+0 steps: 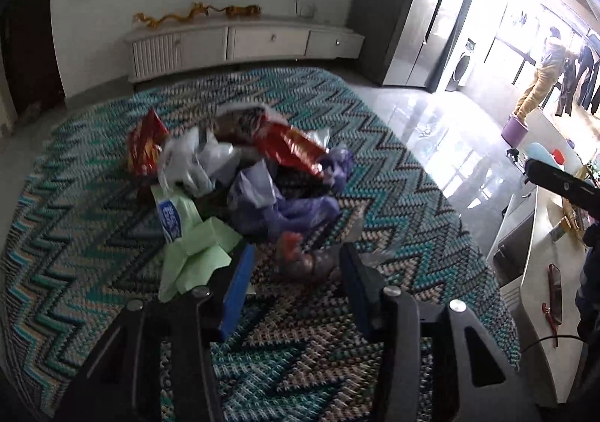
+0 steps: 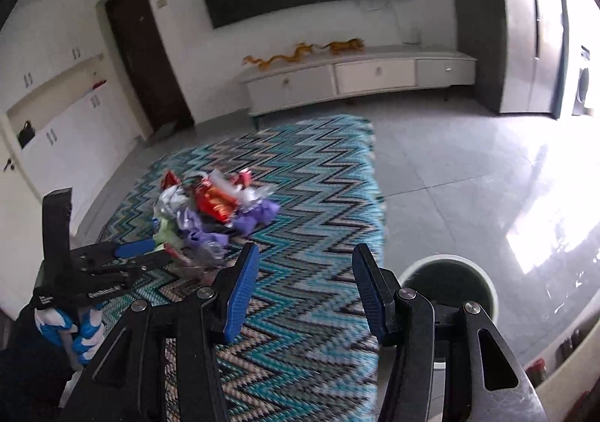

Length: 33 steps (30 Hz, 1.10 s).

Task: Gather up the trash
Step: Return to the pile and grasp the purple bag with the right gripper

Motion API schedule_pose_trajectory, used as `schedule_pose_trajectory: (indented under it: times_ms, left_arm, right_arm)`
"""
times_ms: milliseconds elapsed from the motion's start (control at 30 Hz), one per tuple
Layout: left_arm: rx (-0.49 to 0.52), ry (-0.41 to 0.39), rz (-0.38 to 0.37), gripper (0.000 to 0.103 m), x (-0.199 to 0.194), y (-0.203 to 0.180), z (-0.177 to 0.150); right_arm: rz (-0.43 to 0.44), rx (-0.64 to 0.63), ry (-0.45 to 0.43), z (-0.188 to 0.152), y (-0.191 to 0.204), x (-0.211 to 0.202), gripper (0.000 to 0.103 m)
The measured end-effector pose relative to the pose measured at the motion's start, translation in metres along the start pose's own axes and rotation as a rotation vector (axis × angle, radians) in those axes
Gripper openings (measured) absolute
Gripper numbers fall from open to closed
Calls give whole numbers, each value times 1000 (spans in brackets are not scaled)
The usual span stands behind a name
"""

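Note:
A heap of trash (image 1: 240, 167) lies on a zigzag rug (image 1: 393, 204): red snack bags, white and purple plastic bags, a green tissue pack (image 1: 187, 234). A small clear wrapper with red and brown (image 1: 303, 261) lies nearest. My left gripper (image 1: 296, 253) is open, its blue pads on either side of that wrapper, just above the rug. The heap also shows in the right wrist view (image 2: 213, 208), with the left gripper (image 2: 146, 253) at its near edge. My right gripper (image 2: 305, 257) is open and empty, over the rug next to a white bin (image 2: 450, 287).
A white TV cabinet (image 1: 243, 43) stands against the far wall under a dark screen. Glossy tiled floor (image 2: 468, 167) lies right of the rug. A low table edge with small items (image 1: 543, 264) is at the right. A person stands by the bright balcony (image 1: 543, 73).

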<state>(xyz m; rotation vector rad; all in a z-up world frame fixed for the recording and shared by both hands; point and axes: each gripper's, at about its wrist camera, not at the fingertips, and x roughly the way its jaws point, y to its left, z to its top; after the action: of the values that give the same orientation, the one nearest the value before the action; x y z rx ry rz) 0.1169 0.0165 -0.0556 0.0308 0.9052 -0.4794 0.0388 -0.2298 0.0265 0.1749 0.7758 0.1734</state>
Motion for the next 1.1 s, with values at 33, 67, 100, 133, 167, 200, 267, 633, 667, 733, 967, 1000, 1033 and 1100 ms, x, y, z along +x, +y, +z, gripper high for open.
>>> schedule_pose_trajectory:
  times_ms: [33, 67, 100, 133, 167, 200, 267, 633, 667, 733, 967, 1000, 1033, 1100]
  left_arm:
    - [0, 8, -4, 45, 6, 2, -1]
    - [-1, 13, -6, 45, 10, 4, -2]
    - [-8, 21, -14, 42, 15, 6, -3]
    - [-14, 28, -24, 39, 19, 6, -3]
    - [-22, 35, -36, 33, 23, 7, -3]
    - [-29, 41, -45, 26, 28, 8, -4]
    - [-43, 51, -72, 12, 34, 12, -6]
    - [-55, 1, -155, 10, -2, 16, -47]
    - [-51, -4, -144, 10, -5, 18, -50]
    - [-58, -16, -132, 10, -11, 18, -55]
    - [-103, -37, -128, 10, -25, 32, -66]
    - [-107, -44, -126, 10, -28, 32, -68]
    - [-107, -50, -122, 10, -32, 32, -68]
    - [-104, -62, -113, 10, -39, 32, -68]
  right_arm:
    - [6, -10, 9, 0, 7, 5, 52]
    - [14, -25, 22, 2, 13, 13, 52]
    - [24, -44, 38, 5, 20, 22, 52]
    - [30, -59, 49, 6, 27, 29, 52]
    - [39, -78, 63, 9, 33, 37, 52]
    - [52, -94, 77, 11, 40, 47, 52]
    - [78, -127, 106, 16, 53, 64, 52]
    - [212, -261, 210, 14, 111, 152, 52]
    - [219, -269, 215, 14, 114, 160, 52]
    - [228, -284, 226, 13, 119, 171, 52]
    - [261, -294, 274, -1, 122, 186, 43]
    - [268, -296, 277, -4, 122, 183, 29]
    - [269, -296, 275, -6, 123, 180, 27]
    - [281, -295, 260, -10, 123, 168, 24]
